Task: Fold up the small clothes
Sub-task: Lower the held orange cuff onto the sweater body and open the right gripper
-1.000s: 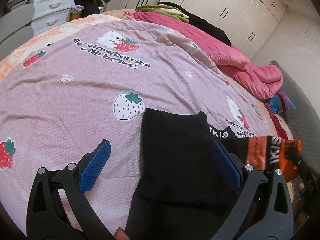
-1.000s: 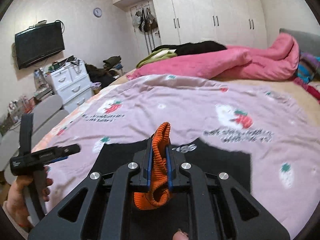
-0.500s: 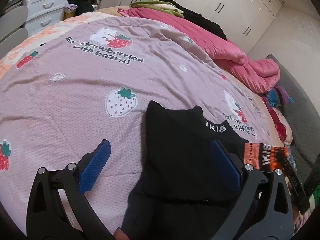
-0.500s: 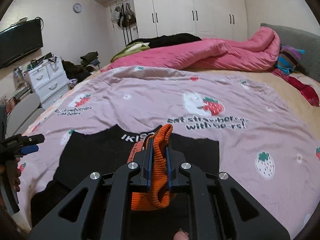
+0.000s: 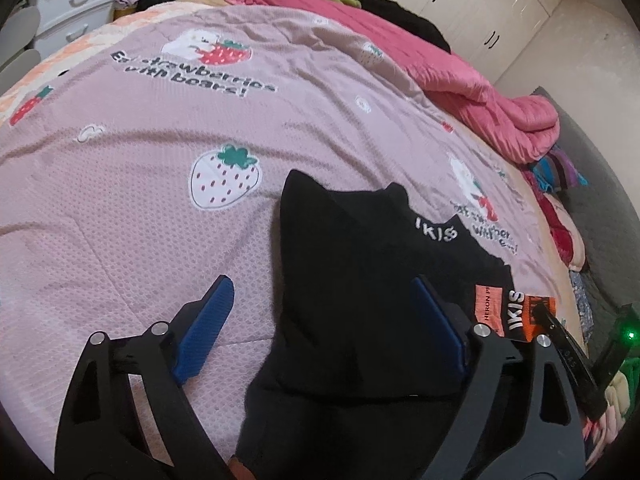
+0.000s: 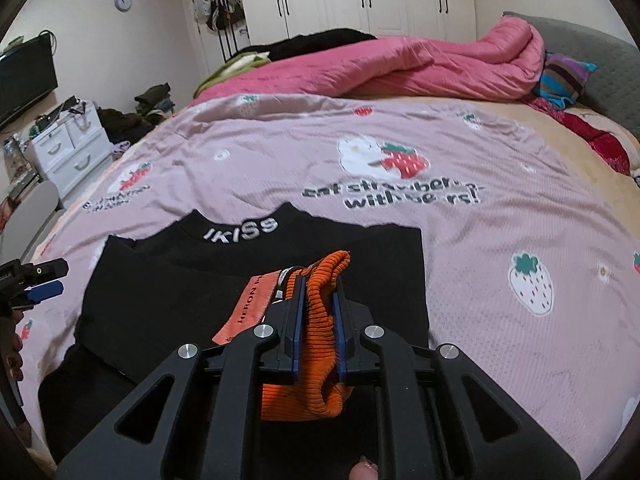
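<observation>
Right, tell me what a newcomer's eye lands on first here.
The bright orange ribbed knit cuff, pinched in the right gripper, stands out over the black IKISS sweater spread on the pink strawberry-print bedspread. A rumpled pink quilt lies behind it.

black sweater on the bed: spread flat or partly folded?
Partly folded. The black sweater lies on the bedspread with one side doubled over the body; the right hand-held gripper pinches its orange cuff.
</observation>
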